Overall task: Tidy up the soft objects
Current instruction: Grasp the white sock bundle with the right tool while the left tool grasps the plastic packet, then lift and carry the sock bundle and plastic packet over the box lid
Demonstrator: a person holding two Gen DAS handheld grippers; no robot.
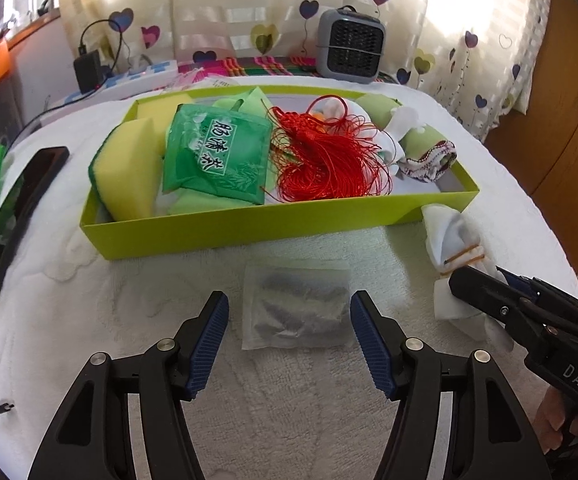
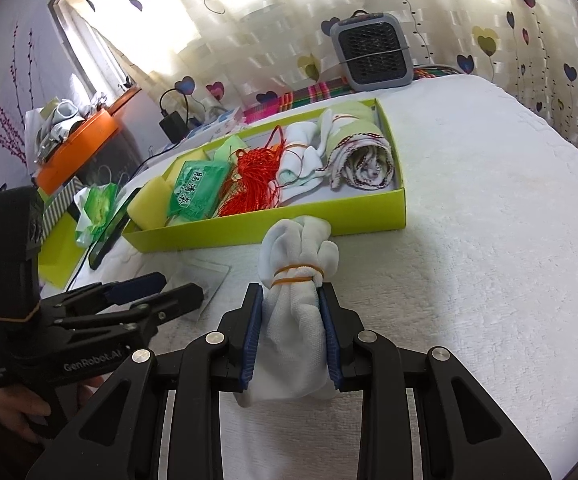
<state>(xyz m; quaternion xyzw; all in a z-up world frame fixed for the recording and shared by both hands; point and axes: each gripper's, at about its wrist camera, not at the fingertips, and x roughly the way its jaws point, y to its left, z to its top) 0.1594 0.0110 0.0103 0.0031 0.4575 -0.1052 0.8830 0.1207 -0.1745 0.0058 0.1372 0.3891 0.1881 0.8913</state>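
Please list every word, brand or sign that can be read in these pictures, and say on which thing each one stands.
"DAS": on the black right gripper body.
"GenRobot.AI": on the black left gripper body; smaller print beside it is too small to read.
"肠清茶": on the green plastic tea packet in the lime-green cardboard box.

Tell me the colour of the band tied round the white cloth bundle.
Yellowish-orange: a thin rubber band round the white cloth bundle. It shows best in the right wrist view.

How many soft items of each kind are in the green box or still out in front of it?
Yellow sponges: 2
Green tea packets: 1
Red tassels: 1
White banded cloth bundles: 2
Patterned rolled cloths: 1
Clear pouches: 1
Total: 8
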